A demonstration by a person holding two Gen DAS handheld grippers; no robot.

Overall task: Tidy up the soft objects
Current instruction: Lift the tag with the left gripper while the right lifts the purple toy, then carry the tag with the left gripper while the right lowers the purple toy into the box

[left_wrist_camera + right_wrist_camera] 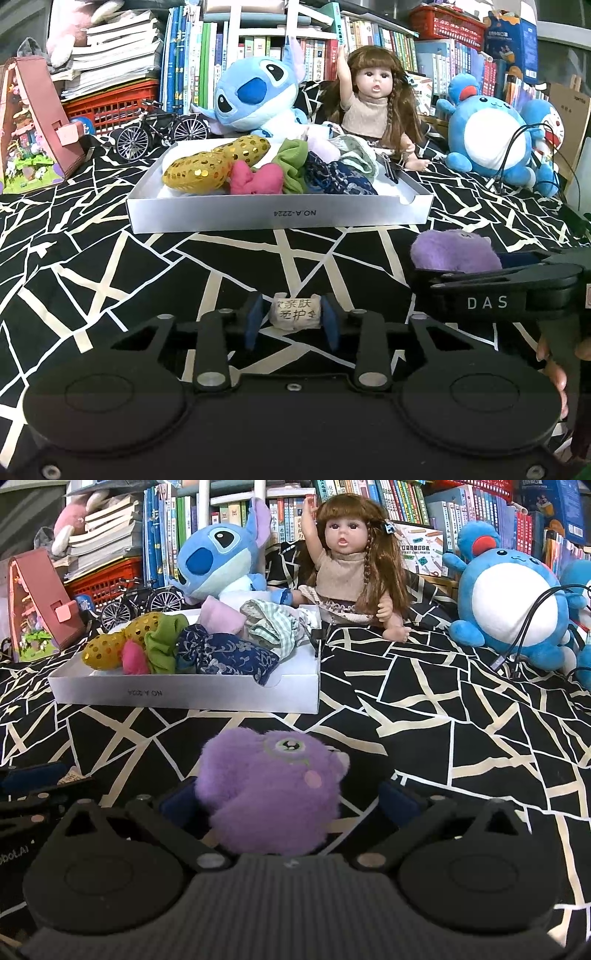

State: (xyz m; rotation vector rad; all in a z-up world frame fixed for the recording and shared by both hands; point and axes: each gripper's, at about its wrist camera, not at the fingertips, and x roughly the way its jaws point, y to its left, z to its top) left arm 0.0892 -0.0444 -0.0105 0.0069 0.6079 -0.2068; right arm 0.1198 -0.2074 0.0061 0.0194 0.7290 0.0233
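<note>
Your left gripper (291, 320) pinches a small crumpled printed packet (294, 314); your right gripper (291, 805), jaws spread wide, cradles a fuzzy round purple plush (271, 790).

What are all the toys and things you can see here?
white shallow cardboard tray: one, white, middle of the patterned cloth
gold sequin pouch: one, gold, tray's left
pink fabric bow: one, pink, in tray
green scrunchie: one, green, in tray
navy floral cloth: one, blue, tray's right
blue Stitch plush: one, behind tray
long-haired doll: one, beige top, behind tray
round blue plush: one, blue-white, far right
toy bicycle: one, black, left of tray
purple fluffy plush: one, between the right gripper's fingers
small white printed roll: one, in left gripper
left gripper: black
right gripper: black
</note>
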